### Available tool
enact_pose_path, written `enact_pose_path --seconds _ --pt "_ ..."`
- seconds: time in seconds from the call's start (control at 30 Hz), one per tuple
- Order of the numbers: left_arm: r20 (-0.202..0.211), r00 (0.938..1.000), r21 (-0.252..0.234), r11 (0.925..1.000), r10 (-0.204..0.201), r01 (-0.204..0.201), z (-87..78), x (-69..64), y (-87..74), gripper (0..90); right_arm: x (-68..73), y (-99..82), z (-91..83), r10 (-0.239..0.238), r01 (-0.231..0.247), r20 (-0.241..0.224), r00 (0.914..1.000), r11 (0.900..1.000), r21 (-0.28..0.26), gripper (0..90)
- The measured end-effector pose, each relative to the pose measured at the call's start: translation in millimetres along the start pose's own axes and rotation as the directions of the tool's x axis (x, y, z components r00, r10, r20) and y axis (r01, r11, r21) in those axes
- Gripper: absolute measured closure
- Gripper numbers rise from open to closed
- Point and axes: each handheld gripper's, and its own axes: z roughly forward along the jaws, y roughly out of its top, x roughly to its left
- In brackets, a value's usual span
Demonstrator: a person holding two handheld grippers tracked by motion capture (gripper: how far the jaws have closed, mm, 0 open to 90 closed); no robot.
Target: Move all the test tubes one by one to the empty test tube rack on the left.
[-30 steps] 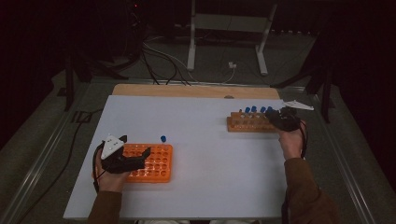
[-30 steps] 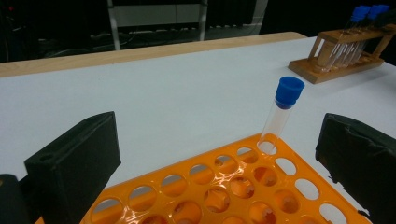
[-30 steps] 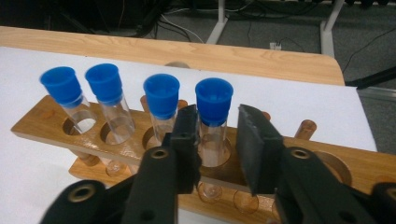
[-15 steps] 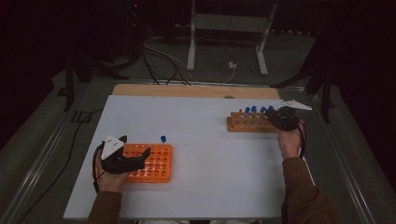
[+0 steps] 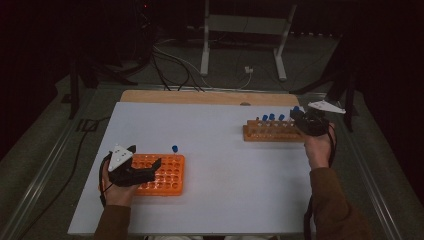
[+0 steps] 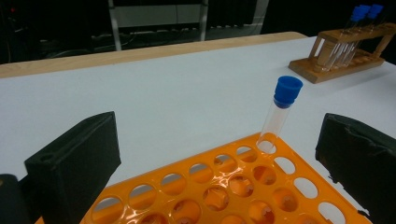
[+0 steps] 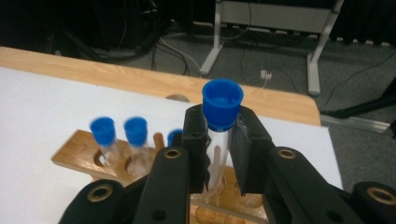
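Nearest, at about 7 o'clock on the white table [image 5: 225,165]: left gripper [image 5: 150,170], jaws spread wide, nothing between them, hovering over the near-left part of an orange rack [image 5: 167,175]. In the left gripper view, same rack [image 6: 224,186] below the two black jaws, holes mostly bare, one clear tube with a blue cap [image 6: 280,114] standing upright in a hole at the rack's far edge, around 1 o'clock from the jaws. From above, that tube [image 5: 175,149] at the rack's far rim.

Farther out, at about 2 o'clock on the table: wooden rack [image 5: 272,131] lying lengthwise, several blue-capped tubes [image 5: 272,118] upright in it. At its right end, right gripper [image 5: 299,120], held by a hand [image 5: 317,147] reaching in from 5 o'clock.

In the right gripper view, right gripper [image 7: 219,144] pinching a blue-capped test tube [image 7: 220,126] just below the cap, pads pressed on the glass from both sides, tube upright, its lower end close above the wooden rack [image 7: 77,156]. To the left, around 10 o'clock from the jaws, more capped tubes [image 7: 119,135] seated in the rack, slightly blurred.

Beyond the table's far wooden edge [image 5: 200,97]: dark floor with cables [image 5: 170,60] and a grey stand [image 5: 240,30].
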Motion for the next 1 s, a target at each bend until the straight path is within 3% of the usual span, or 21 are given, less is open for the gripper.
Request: enact_pose_path --seconds 0.2,0.57,0.67,0.8,1.0 --pt "0.0 1.0 -0.002 1.0 0.0 0.0 -0.4 -0.3 0.2 0.4 4.1 11.7 -14.7 -0.01 0.01 -0.017 0.9998 0.9995 -0.031 76.7" --pt "-0.002 1.0 -0.004 1.0 0.005 -0.005 0.1 -2.2 1.9 0.4 21.4 12.5 -26.9 -0.058 0.056 -0.082 0.9949 0.9982 -0.021 76.7" --pt "0.004 1.0 -0.007 1.0 0.006 -0.006 1.3 -4.4 3.5 0.4 29.2 11.1 -28.7 -0.053 0.051 -0.121 0.9912 0.9984 -0.024 76.6" --pt "0.009 0.9998 -0.01 0.9998 0.018 -0.018 2.7 -8.8 6.0 0.5 43.7 11.3 -29.9 -0.089 0.086 -0.151 0.9846 0.996 -0.025 76.6" --pt "0.019 0.9996 -0.021 0.9995 0.023 -0.022 2.6 -13.2 8.9 0.9 74.0 9.7 -26.7 -0.131 0.129 -0.213 0.9683 0.9913 -0.024 76.6"
